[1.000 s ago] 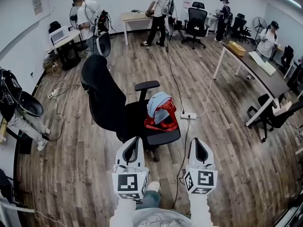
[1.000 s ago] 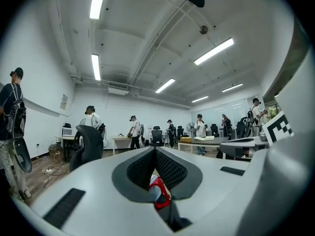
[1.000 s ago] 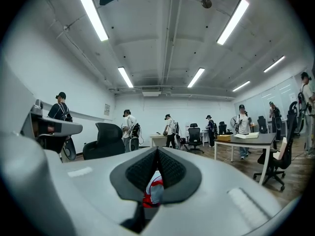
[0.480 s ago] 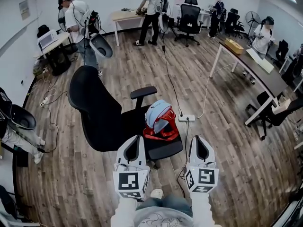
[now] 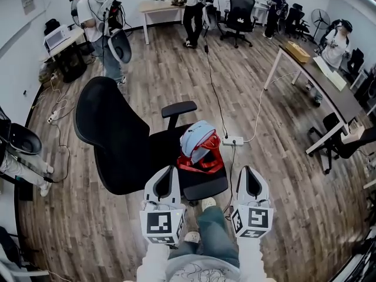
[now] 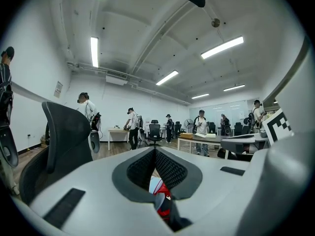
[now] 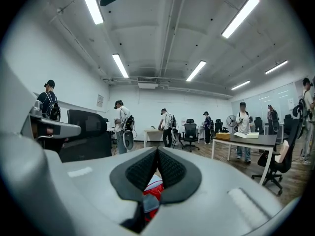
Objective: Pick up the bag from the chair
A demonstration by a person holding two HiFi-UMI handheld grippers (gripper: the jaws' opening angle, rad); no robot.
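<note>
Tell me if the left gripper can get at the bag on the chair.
Probably yes. The bag sits on the chair seat ahead of the left gripper with nothing between them; the armrest stands on the far side. Its fingers are shut, so they must open first.

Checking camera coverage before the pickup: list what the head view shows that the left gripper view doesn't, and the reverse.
Head view only: the white power strip and the person's own blue-jeaned leg. Left gripper view only: the long ceiling strip lights. Both: the black high-backed office chair and the red and light-blue fabric bag on its seat.
</note>
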